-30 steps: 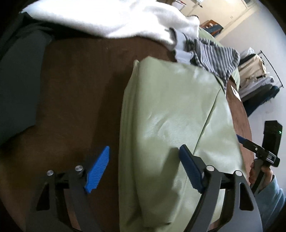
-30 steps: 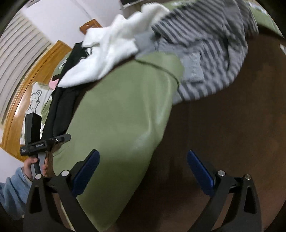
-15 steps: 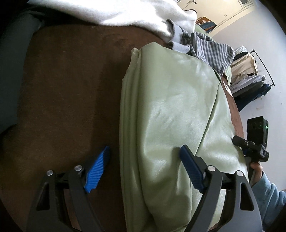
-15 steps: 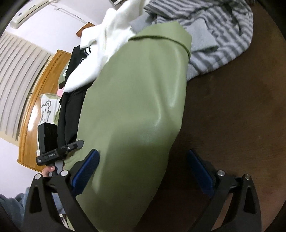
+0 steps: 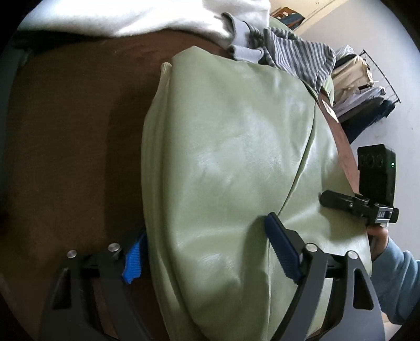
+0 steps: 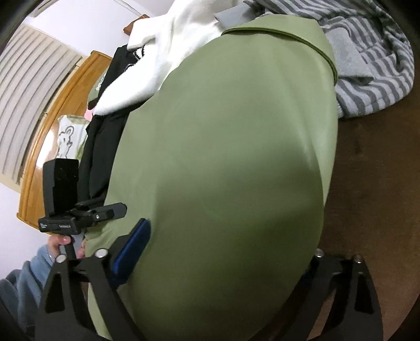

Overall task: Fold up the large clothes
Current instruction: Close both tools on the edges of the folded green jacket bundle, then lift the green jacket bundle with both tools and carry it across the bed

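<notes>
Straddling opposite edges of a folded green jacket [image 5: 231, 168], the left gripper [image 5: 207, 251] and the right gripper [image 6: 223, 265] both have their jaws spread wide, gripping nothing. The jacket lies on a brown table [image 5: 73, 131]. Beyond it sit a striped garment [image 6: 372, 63] and a white garment [image 5: 136, 15].

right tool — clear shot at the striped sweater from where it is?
Probably not directly. The right tool straddles the near end of the green garment, whose whole length lies between it and the striped sweater.
</notes>
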Demonstrator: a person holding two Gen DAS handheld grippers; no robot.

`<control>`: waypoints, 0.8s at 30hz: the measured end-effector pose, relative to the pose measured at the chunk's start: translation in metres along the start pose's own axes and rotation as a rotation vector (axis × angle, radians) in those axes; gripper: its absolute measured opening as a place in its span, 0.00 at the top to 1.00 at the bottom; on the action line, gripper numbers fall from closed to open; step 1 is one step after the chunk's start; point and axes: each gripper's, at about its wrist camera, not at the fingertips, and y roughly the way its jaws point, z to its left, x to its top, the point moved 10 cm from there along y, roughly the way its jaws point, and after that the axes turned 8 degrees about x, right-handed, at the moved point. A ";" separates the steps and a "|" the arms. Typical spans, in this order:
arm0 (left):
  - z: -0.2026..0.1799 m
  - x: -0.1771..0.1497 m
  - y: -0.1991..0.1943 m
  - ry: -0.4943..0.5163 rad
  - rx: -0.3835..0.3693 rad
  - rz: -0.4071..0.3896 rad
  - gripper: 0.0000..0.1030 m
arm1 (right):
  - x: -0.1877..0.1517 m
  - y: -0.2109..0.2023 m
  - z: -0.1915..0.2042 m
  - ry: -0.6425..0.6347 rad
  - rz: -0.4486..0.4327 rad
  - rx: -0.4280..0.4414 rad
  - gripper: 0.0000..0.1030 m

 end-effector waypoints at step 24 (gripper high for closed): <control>-0.033 0.005 -0.038 0.046 0.132 -0.196 0.82 | 0.015 -0.026 0.051 -0.172 -0.073 -0.104 0.74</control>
